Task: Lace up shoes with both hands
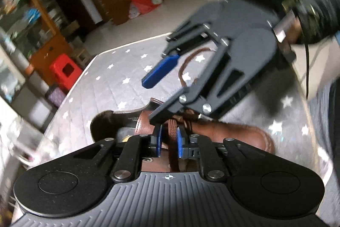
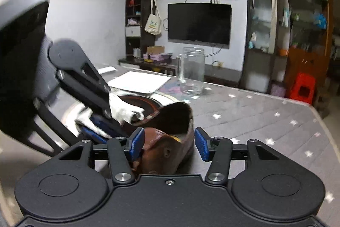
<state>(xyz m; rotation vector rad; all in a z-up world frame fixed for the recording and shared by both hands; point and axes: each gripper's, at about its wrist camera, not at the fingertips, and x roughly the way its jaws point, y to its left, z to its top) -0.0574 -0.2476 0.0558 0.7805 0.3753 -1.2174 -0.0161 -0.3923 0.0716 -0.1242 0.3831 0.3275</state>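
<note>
A brown leather shoe [image 1: 229, 131] lies on a grey star-printed quilted mat [image 1: 110, 86], toe toward the person and opening away. The left gripper [image 1: 169, 143], nearly closed, pinches a flat brown shoelace [image 1: 172, 142] between its blue pads. The right gripper [image 2: 167, 143] stands wide open, straddling the shoe's heel end without gripping. Printing inside the shoe is illegible.

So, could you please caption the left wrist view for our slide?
Left gripper pinching a brown shoelace above the brown leather shoe, right gripper open nearby.
</note>
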